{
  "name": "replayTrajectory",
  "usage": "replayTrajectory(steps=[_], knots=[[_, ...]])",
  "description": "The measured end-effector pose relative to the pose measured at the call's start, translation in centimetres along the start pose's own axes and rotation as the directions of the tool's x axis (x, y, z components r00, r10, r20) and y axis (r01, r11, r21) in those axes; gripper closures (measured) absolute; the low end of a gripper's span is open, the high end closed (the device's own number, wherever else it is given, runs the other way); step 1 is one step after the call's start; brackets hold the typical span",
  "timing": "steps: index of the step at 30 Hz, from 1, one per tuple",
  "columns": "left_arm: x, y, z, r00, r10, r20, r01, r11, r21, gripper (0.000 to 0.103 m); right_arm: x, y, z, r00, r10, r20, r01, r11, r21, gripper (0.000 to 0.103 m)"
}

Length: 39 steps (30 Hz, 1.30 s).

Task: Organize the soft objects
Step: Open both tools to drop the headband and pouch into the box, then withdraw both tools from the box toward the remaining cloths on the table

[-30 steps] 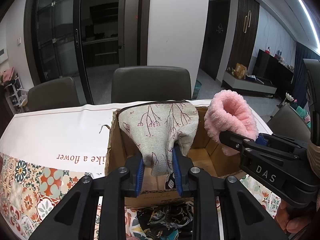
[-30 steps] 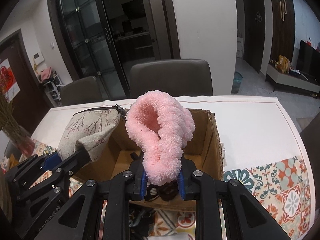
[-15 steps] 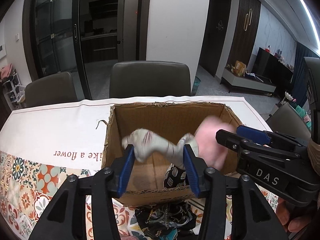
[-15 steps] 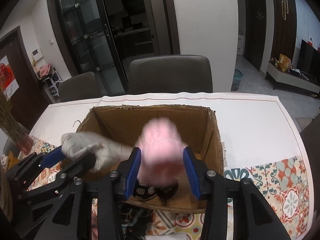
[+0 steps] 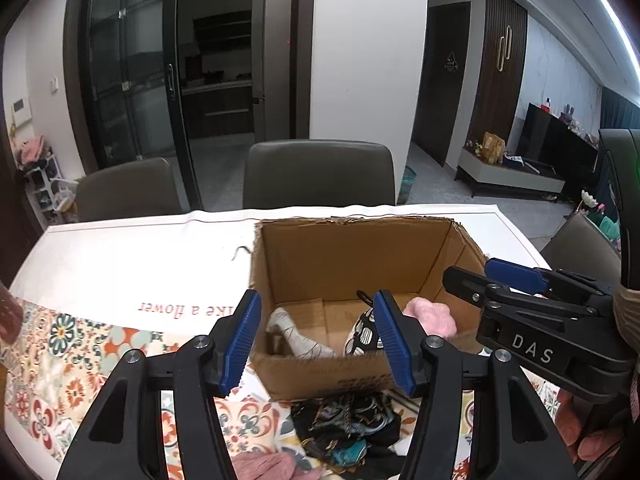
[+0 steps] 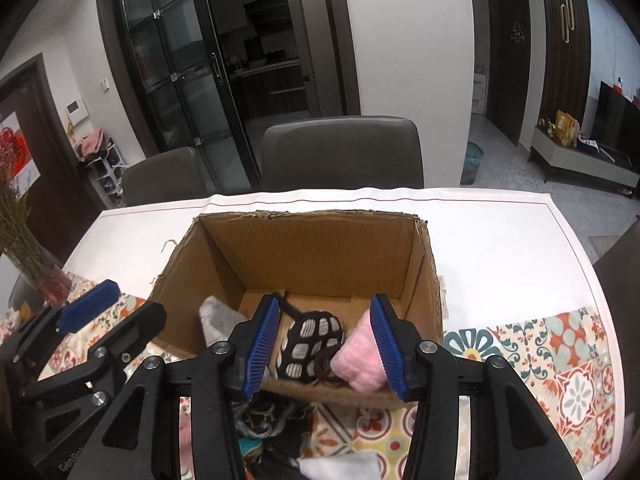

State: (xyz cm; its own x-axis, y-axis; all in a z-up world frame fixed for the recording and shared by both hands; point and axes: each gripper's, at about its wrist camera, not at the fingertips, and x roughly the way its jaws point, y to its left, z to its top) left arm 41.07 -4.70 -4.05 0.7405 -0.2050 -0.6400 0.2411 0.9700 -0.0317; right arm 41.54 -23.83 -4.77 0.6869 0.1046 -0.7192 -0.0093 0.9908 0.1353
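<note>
The fluffy pink sock (image 6: 360,364) lies inside the open brown cardboard box (image 6: 320,252), at its near right corner, touching the black-and-white patterned cloth pouch (image 6: 312,340) that lies in the middle; the pale grey printed fabric pouch (image 5: 298,338) lies at the near left, leaning on the box wall. All three look light, soft and easy to crush, not fragile, so I judge that they will fold and sag when lifted; a pinch on a thick fold or on a rolled edge should hold better than on a loose corner.

On the colourful patterned tablecloth (image 6: 560,364), just in front of the box, a dark patterned heap of cloth (image 5: 348,424) is waiting, with a dusty pink knitted piece (image 5: 264,466) beside it at the near edge; these are probably next, and the heap may come up tangled.

The left gripper (image 5: 316,340) has its blue pads apart and opening, with nothing pressed between them; the right gripper (image 6: 324,344) is the same, jaws opening and empty, the box contents only seen through the gap. Both hang over the near wall of the box, close beside each other.

The box walls are tall, so a hand must rise above the rim; the white far part of the table is free; a glass vase with dry stems (image 6: 36,268) stands at the far left.
</note>
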Motion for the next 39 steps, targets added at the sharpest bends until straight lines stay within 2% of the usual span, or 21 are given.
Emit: replayTrajectory(steps=[13,18,30,39], knots=[[-4.3,0.3,-3.0,0.998,0.065,0.004,-0.065,0.998,0.000,0.033,-3.2,1.0,-3.6,0.999,-0.024,-0.021,0.024,1.000,-0.008,0.054],[-5.5,0.6,-4.5,0.996,0.085,-0.006,-0.085,0.996,-0.005,0.022,-4.4,1.4,-5.4,0.998,-0.041,-0.037,0.040,0.999,-0.015,0.054],[-7.3,1.1,-9.6,0.990,0.108,-0.096,-0.110,0.994,-0.016,0.019,-5.2,2.3,-10.8,0.990,-0.057,-0.130,0.054,0.998,-0.030,0.054],[-8.7,0.7,-12.1,0.986,0.111,-0.127,-0.111,0.994,0.002,0.013,-6.5,2.5,-14.2,0.981,-0.071,-0.183,0.068,0.997,-0.021,0.054]])
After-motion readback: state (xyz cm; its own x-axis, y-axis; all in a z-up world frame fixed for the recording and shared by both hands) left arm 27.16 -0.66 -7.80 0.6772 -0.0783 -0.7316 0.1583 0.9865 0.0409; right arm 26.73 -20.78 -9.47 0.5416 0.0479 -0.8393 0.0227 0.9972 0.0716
